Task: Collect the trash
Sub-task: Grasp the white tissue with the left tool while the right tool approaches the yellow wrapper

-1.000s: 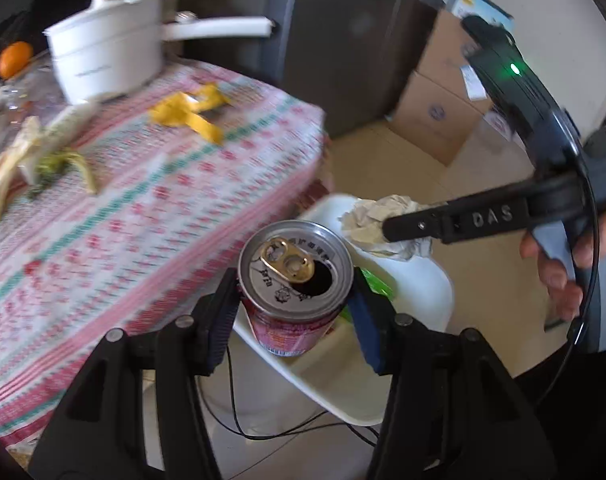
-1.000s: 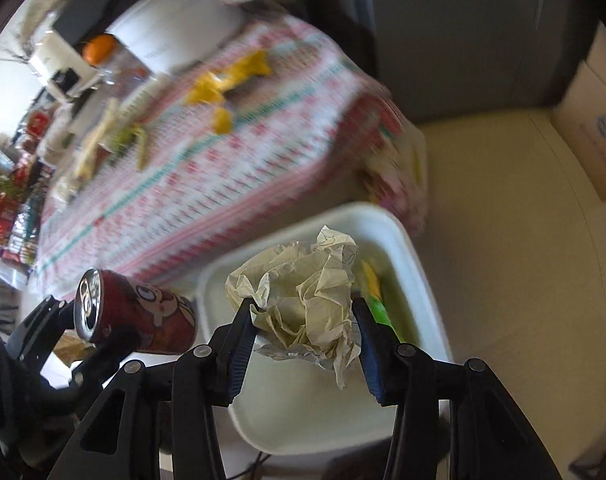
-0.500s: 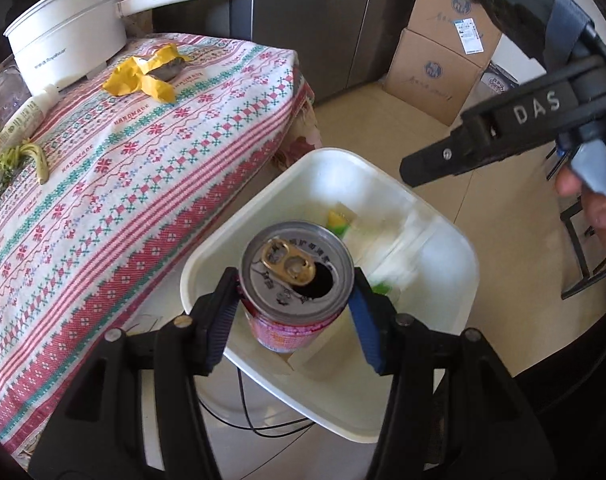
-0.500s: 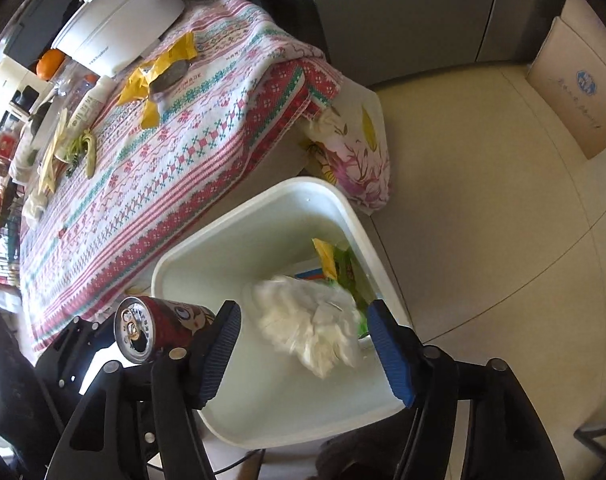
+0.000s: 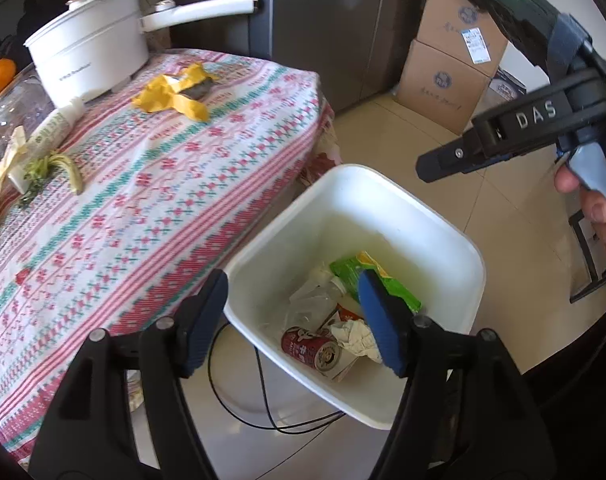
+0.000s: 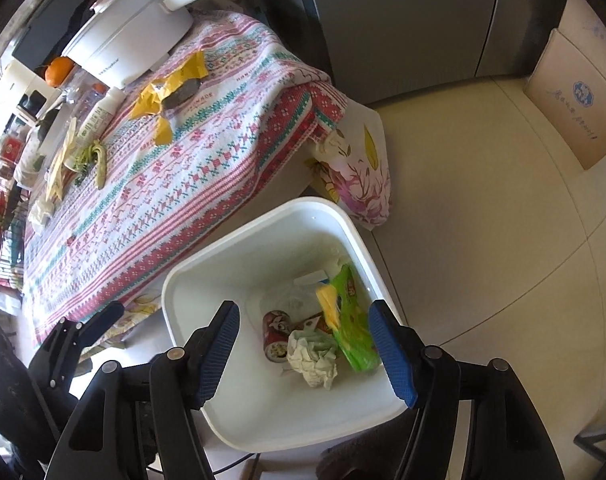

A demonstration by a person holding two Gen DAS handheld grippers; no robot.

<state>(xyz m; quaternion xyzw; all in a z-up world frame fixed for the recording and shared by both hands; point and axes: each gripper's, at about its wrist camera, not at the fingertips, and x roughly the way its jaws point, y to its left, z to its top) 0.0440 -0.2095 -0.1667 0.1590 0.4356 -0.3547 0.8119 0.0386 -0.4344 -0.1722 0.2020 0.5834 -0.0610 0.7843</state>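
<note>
Table (image 5: 151, 184) under patterned cloth, left of frame, with litter on it: yellow wrapper (image 5: 175, 94), greenish peel (image 5: 63, 168). White bin (image 5: 435, 232) on floor beside table edge, just below both tools. Inside bin: green packet (image 5: 367, 276), red can (image 5: 309, 350) on its side, crumpled paper (image 6: 311, 356) touching it. Left gripper (image 5: 295, 320) over near rim, jaws just widened, nothing between pads. Right gripper (image 6: 303, 354) directly above bin, jaws likewise just parted, gaping and empty. Judged step: drop finished for can and paper, both at bin bottom. Next move: back up over table, one tool to wrapper, low flat approach along cloth, pads closing on a raised fold without snagging fabric.
</note>
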